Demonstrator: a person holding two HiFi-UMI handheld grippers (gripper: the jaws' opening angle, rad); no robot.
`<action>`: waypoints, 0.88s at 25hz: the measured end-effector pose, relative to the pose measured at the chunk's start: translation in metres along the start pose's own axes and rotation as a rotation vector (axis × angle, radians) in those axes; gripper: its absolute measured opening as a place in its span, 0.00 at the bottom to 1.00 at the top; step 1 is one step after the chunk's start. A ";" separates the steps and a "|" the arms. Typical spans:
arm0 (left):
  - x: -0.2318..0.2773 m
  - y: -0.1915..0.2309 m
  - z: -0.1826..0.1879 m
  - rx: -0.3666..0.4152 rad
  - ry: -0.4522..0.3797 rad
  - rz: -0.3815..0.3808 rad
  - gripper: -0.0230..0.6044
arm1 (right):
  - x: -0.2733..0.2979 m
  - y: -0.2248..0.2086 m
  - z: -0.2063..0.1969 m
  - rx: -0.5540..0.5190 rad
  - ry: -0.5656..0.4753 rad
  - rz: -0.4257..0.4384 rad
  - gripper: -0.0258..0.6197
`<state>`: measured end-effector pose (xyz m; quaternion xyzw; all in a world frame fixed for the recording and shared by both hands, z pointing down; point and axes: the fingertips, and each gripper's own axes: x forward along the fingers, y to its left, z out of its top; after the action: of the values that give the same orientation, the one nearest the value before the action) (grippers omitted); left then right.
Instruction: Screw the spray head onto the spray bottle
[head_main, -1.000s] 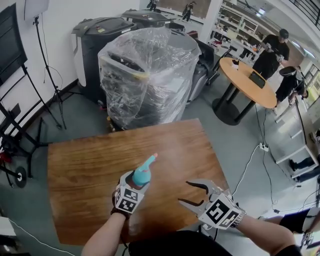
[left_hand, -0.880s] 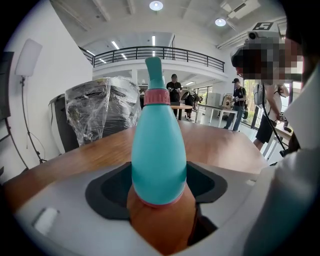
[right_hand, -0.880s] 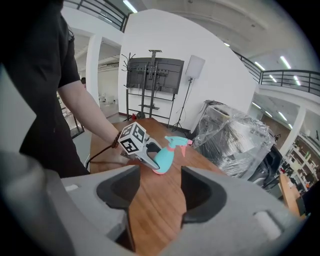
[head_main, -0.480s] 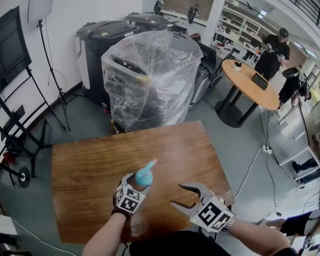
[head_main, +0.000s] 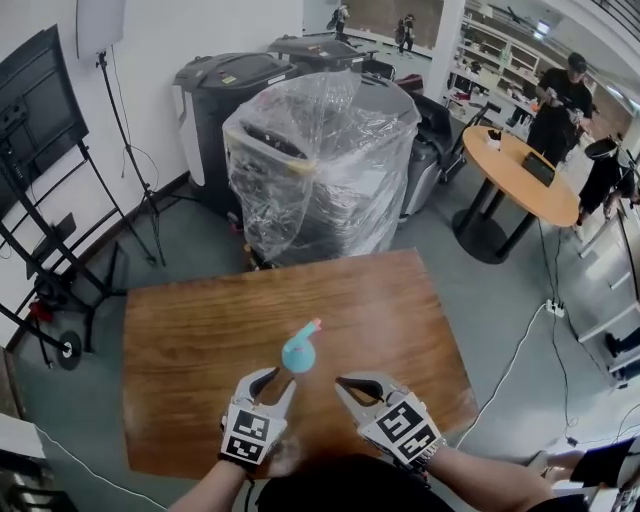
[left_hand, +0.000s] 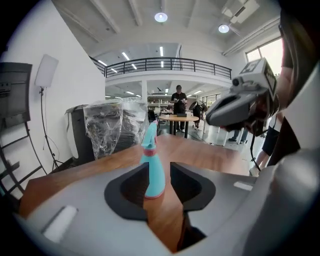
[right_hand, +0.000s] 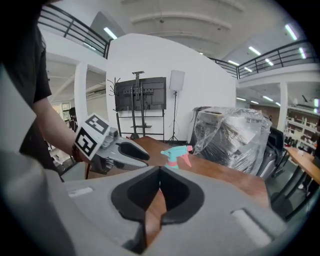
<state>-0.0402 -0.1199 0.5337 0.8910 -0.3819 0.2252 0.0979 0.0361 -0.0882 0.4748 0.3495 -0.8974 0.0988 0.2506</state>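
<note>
A teal spray bottle (head_main: 298, 352) with a pink-tipped spray head on top stands upright on the wooden table (head_main: 190, 330). My left gripper (head_main: 272, 381) sits just on my side of it. Its jaws are closing, a narrow gap still shows, and the pads are not touching the bottle. In the left gripper view the bottle (left_hand: 152, 170) shows through that gap, beyond the left gripper (left_hand: 159, 168). My right gripper (head_main: 344, 384) is shut and empty, to the right of the bottle. In the right gripper view the right gripper (right_hand: 160, 172) has its tips together, with the bottle (right_hand: 175, 156) and left gripper (right_hand: 142, 156) beyond.
A plastic-wrapped machine (head_main: 320, 170) and black bins (head_main: 225, 90) stand past the table's far edge. A round orange table (head_main: 525, 175) with people near it is at the back right. Stands and a tripod (head_main: 130, 170) line the left wall. A cable (head_main: 510, 360) lies on the floor.
My left gripper has let go of the bottle and drawn back toward me, leaving it standing. My right gripper's jaws went from wide open to shut and moved left, closer to the bottle.
</note>
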 end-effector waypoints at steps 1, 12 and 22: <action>-0.006 -0.006 0.008 -0.012 -0.017 -0.002 0.25 | 0.003 0.001 -0.002 0.018 -0.002 0.005 0.03; -0.031 -0.044 0.052 -0.180 -0.087 -0.048 0.06 | 0.011 0.008 0.008 0.051 -0.065 0.052 0.03; -0.025 -0.045 0.058 -0.191 -0.091 -0.039 0.06 | 0.009 0.003 0.011 0.061 -0.075 0.050 0.03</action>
<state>-0.0039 -0.0929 0.4701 0.8943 -0.3880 0.1453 0.1692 0.0235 -0.0950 0.4698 0.3381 -0.9111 0.1192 0.2036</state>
